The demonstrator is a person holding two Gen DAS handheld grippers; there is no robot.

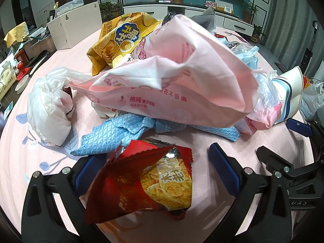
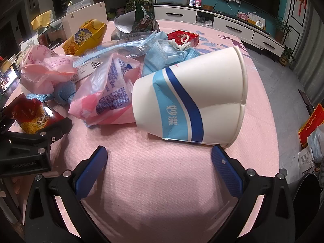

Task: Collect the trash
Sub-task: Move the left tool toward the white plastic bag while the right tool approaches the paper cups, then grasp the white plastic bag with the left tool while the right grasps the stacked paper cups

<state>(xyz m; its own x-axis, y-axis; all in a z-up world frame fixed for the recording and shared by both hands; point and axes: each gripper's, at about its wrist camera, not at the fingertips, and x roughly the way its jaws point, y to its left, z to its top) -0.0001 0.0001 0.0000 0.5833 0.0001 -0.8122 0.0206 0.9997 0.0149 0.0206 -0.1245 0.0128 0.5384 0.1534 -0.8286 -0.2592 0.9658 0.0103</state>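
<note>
A red snack wrapper lies on the pink tablecloth between the blue pads of my left gripper, which is open wide; the left pad sits against the wrapper's edge. Behind it is a heap: a blue cloth, a big pink plastic package, a yellow chip bag and a white plastic bag. My right gripper is open above bare tablecloth. Just ahead of it a crushed white paper cup with blue stripes lies on its side, its rim near the right fingertip.
Blue face masks, a red box, a clear printed bag and a dark green bag lie further back. A white box stands at the table's far left. The table edge drops off to the right.
</note>
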